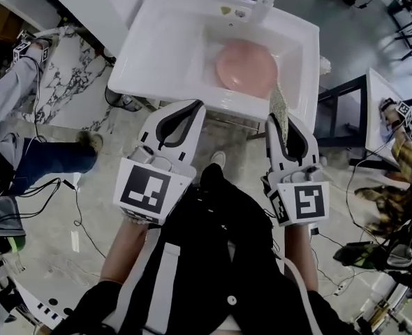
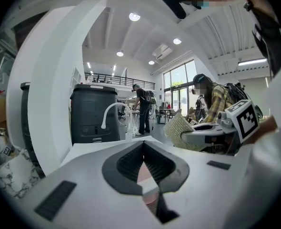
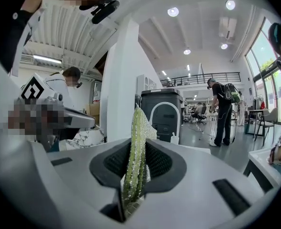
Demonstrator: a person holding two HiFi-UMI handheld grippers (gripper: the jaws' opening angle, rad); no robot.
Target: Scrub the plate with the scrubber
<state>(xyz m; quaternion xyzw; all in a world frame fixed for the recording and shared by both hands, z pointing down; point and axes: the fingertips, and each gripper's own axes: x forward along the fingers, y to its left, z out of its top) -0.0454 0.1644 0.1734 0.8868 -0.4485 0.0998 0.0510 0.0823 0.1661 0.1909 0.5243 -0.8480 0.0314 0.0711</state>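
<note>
- Jaws of left gripper (image 1: pixel 194 105) pressed together, nothing between them; tips at near rim of sink (image 1: pixel 157 40)
- right gripper (image 1: pixel 281 121) just beside it, apart; jaws clamped on scrubber (image 1: pixel 279 109)
- scrubber: green-white mesh pad, standing on edge, sticking out past the tips over the sink's front rim
- sink: white, directly ahead of both grippers
- plate (image 1: pixel 246 67): pink, lying in the basin, beyond the scrubber and clear of it
- faucet (image 1: pixel 263 7): white, on far rim behind plate
</note>
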